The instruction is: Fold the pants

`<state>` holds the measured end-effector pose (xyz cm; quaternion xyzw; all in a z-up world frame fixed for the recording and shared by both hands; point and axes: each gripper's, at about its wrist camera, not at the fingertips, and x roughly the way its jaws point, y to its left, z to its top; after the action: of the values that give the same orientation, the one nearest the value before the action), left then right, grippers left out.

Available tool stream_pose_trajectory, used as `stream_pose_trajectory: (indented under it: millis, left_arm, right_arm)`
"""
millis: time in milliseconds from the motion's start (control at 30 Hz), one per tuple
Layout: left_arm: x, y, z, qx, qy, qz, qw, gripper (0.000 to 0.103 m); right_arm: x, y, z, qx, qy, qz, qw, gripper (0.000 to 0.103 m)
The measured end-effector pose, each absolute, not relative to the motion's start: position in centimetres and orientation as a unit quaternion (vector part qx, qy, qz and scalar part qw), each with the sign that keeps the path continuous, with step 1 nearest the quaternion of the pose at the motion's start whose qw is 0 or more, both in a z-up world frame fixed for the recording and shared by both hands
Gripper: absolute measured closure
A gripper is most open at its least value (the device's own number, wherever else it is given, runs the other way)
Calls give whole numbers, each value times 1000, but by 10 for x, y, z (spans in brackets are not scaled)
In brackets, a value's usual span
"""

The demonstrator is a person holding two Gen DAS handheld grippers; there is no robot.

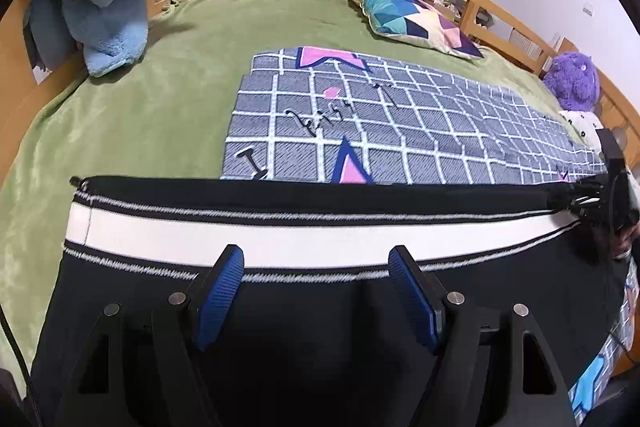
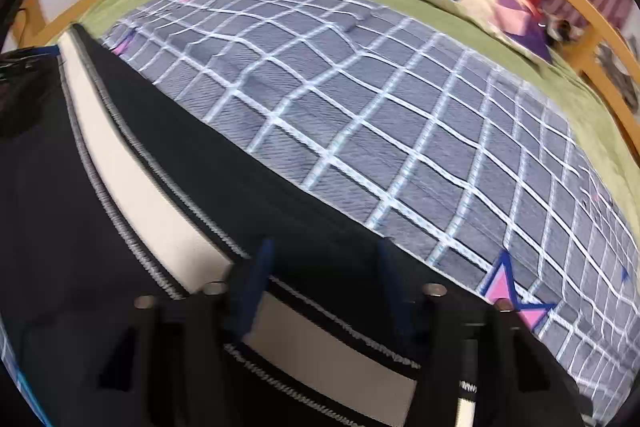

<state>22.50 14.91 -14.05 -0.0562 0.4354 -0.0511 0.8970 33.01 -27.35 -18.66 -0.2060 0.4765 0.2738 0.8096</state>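
The left gripper (image 1: 316, 291) stands wide open above the pants (image 1: 320, 327), its blue pads (image 1: 219, 295) apart over the white side stripe (image 1: 280, 241) and pinching nothing, while the right gripper (image 2: 320, 291) is also spread over the same black cloth, though blur hides whether a pad touches it. The pants lie long and flat along the near edge of the grey checked sheet (image 1: 400, 115), which sits on the green blanket (image 1: 160, 87). I judge they were smoothed out here so both ends are reachable for the fold.
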Motion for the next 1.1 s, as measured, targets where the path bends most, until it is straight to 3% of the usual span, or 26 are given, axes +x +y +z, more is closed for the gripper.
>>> stream_pose_trajectory:
  millis: [33,133,233,367,467,500,667,800,1100]
  left_arm:
    - [224,151,-142,-57,436,-49,897,30]
    - [222,160,-143,-69,438,-43,895,30]
    - [228,166,-140,-81,434,-40,896,30]
    - [236,166,-139,-90,439,-32,894,30]
    - [230,169,-137,-76,443,-22,893,30]
    - [224,173,-134,-67,439,-15,896,30]
    - [187,204,-132,-70,432,21,899,30]
    - [154,226,-143,-131,444,23,886,30]
    - [79,245,-133,-156,436,61,884,30]
  right_arm:
    - [332,-272,-186,-196,492,291,797,99]
    - [322,-265,-175,-231,456,277,813,101]
    - [329,-277,-148,-176,413,273,851,100]
    - [348,-268,-180,-180,453,251,837,100]
    - [346,-270,-186,-183,430,228,854,87]
    - [345,-278,-180,-166,435,215,858,74]
    - [315,-354,-154,-88,394,113,908,55]
    - [320,-399,-197,-32,450,54,891,55]
    - [287,-346,-139,-29,447,-11,894,54]
